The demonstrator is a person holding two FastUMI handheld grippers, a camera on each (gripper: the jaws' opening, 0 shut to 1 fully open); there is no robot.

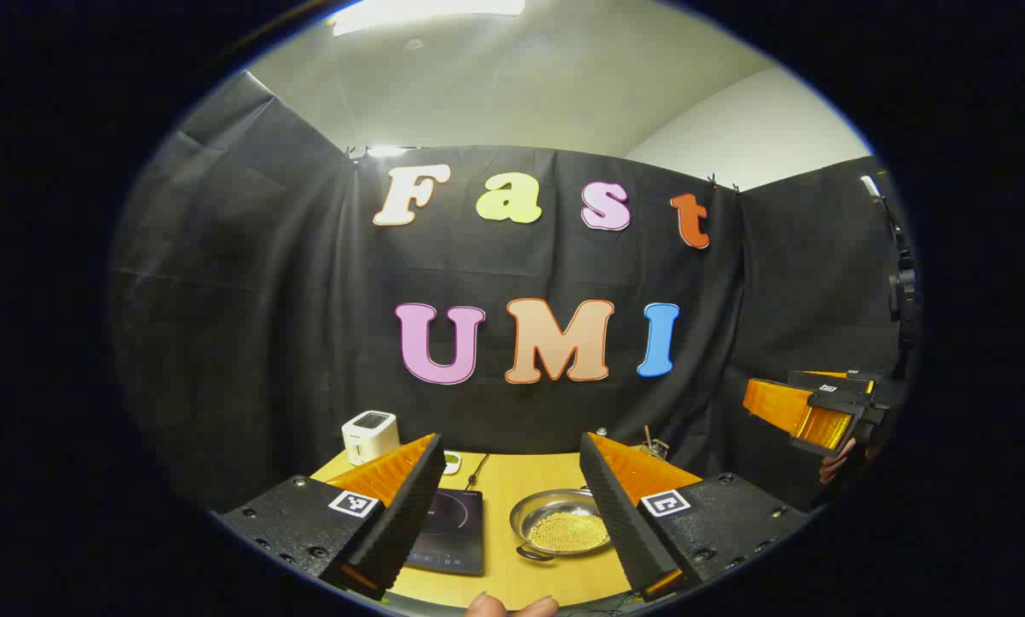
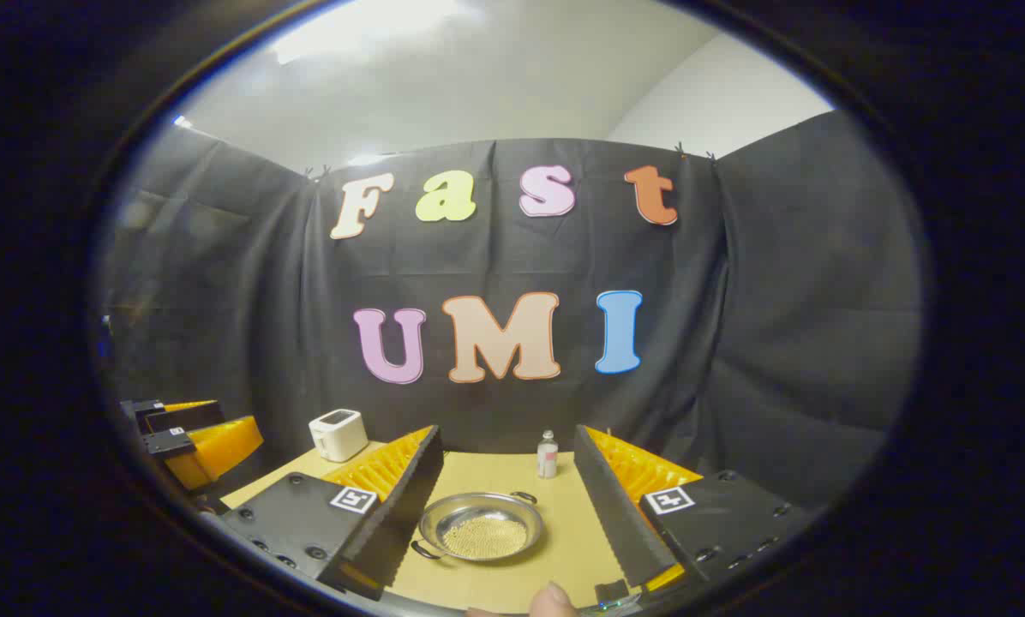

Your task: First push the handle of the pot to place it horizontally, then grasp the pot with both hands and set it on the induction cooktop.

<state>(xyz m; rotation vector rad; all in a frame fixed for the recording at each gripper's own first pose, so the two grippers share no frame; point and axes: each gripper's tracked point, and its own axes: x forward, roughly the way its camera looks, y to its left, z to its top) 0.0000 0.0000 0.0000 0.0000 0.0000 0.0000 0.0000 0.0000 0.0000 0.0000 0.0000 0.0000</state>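
- The pot (image 1: 561, 524), holding small yellow beads, sits on the wooden worktop (image 1: 512, 480) just right of the black induction cooktop (image 1: 448, 531).
- Left gripper (image 1: 512, 523) hangs above the worktop, jaws wide apart, holding nothing.
- Right gripper (image 2: 504, 523) likewise: jaws wide, empty, pot (image 2: 481, 526) between them beyond.
- A white toaster (image 2: 338, 434) and small bottle (image 2: 548, 454) stand near the back.

pot (image 2: 481, 524): shiny silver, pale yellow grains inside, dark handles | induction cooktop (image 1: 449, 530): glossy black, faint light rings | table (image 2: 500, 471): light tan wood | toaster (image 1: 369, 435): white | left gripper (image 1: 509, 501): orange ribbed fingers, black base, black-and-white square markers | bottle (image 2: 547, 454): clear, grey cap
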